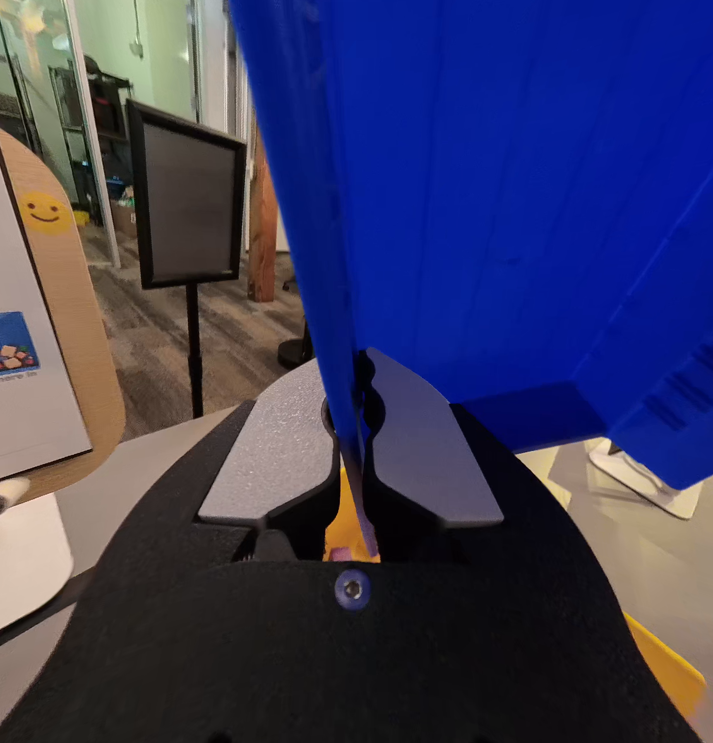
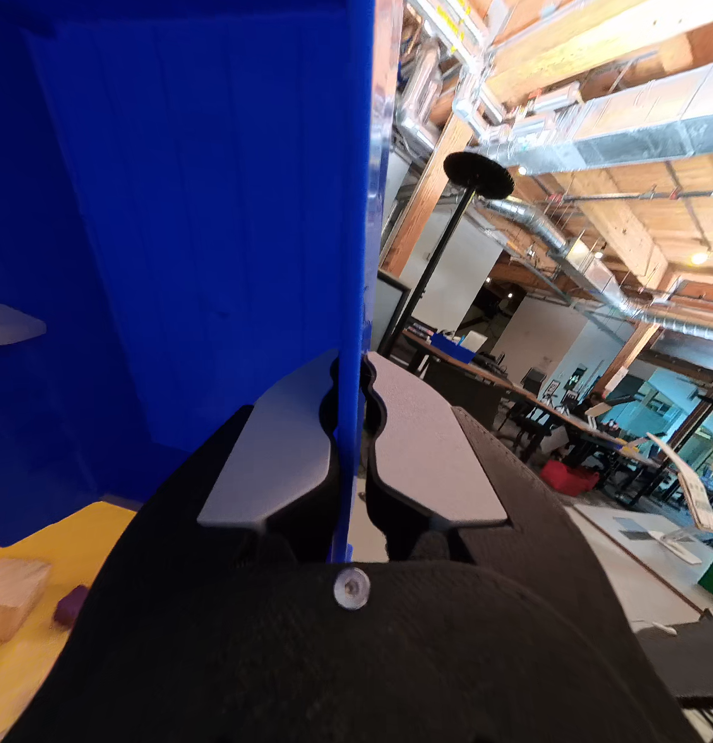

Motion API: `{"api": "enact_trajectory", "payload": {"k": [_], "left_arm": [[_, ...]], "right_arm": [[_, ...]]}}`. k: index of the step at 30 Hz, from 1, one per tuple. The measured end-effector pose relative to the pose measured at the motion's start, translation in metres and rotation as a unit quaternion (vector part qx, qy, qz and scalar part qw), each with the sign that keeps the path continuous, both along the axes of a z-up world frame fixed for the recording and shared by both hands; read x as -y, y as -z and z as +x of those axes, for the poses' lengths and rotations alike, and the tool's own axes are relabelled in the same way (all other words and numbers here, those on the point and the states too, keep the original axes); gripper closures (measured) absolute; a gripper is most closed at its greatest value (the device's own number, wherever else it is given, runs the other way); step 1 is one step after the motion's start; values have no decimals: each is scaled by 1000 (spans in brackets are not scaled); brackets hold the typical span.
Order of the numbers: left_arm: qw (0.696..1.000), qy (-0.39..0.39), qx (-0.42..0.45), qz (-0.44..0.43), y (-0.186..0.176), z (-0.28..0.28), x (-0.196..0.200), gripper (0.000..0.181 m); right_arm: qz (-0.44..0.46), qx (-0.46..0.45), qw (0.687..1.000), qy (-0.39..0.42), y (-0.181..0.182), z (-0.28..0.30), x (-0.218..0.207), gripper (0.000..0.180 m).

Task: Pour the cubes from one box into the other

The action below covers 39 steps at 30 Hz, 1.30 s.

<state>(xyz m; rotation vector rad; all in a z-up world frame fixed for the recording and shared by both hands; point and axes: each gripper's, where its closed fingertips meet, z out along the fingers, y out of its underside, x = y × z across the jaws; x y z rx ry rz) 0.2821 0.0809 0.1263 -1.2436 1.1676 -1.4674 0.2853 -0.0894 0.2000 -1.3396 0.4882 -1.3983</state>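
Clearly the blue box [image 1: 507, 201] is being held tipped up high so that whatever it carries slides out of its open side. The left claw [image 1: 357, 406] is pinched tight on one thin side wall of that box, and the right claw [image 2: 349, 406] is pinched on the opposite wall; a grip on both sides keeps the box from twisting as it tilts. Below it lies the yellow box [image 2: 45, 534], placed right under the raised one so the cubes land inside. In the right wrist view a pale wooden cube [image 2: 9, 595] and a small purple cube [image 2: 71, 725] already rest on the yellow floor, and a pink cube [image 1: 341, 554] peeks through the gap behind the left claw's fingers. The blue interior in view looks bare, so the pour seems close to finished. Beyond the grey bench [image 1: 154, 474] stands a black sign stand [image 1: 190, 205].
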Motion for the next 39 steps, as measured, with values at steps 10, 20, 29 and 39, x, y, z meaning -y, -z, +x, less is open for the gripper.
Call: {"api": "enact_trajectory", "payload": {"k": [10, 20, 29, 39], "left_arm": [[977, -33, -201, 67, -18, -42, -42, 174], [840, -71, -535, 61, 45, -167, -132, 172], [740, -60, -667, -58, 150, -253, -174, 172], [656, -27, -746, -112, 216, -292, -164, 172]], "right_arm": [[8, -170, 985, -29, -7, 2, -41, 173], [-89, -478, 863, -139, 101, -51, -152, 171], [-223, -609, 745, -154, 215, -120, -212, 171], [-287, -694, 647, -132, 297, -154, -209, 171]]}}
